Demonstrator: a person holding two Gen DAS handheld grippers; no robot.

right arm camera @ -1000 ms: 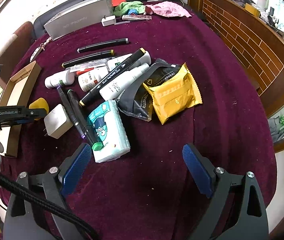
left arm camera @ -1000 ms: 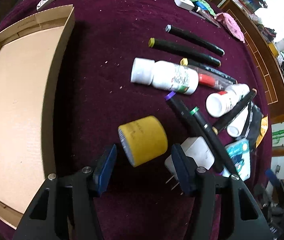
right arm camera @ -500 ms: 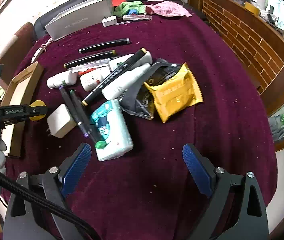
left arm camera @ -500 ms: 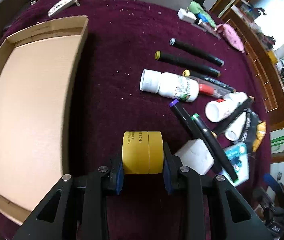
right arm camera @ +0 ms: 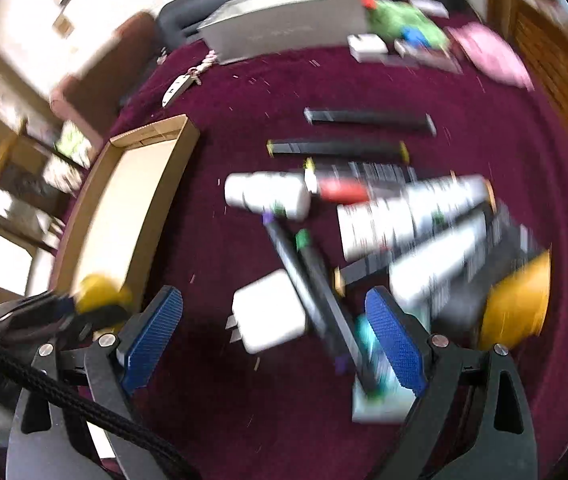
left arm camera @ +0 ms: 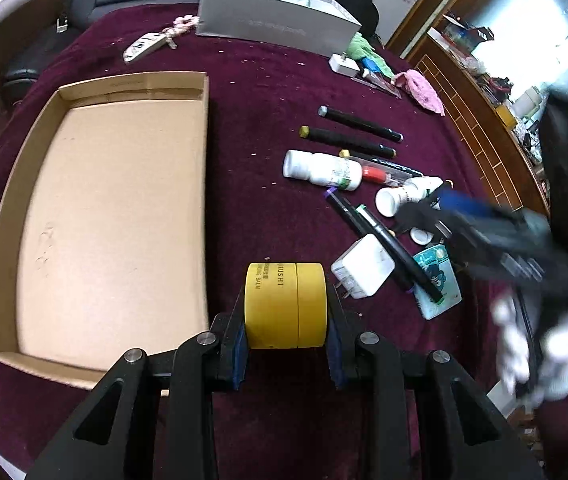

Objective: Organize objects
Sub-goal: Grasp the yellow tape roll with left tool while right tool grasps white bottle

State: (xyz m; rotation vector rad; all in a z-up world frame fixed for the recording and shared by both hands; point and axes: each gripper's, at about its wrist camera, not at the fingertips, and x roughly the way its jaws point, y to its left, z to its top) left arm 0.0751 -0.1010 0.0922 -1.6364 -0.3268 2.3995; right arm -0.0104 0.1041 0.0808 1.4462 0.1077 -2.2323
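Right gripper [left arm camera: 464, 216] motion-blurred, gloved hand [left arm camera: 544, 352] smeared, tissue pack [right arm camera: 376, 380] blurred

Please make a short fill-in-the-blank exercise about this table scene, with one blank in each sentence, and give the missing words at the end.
1. The left tongs are shut on a ____ jar.
2. The cardboard tray on the cloth holds ____.
3. The right tongs are ____, above the white charger.
4. The two markers lying beside the charger have one purple cap and one ____ cap.

Missing words: yellow; nothing; open; green
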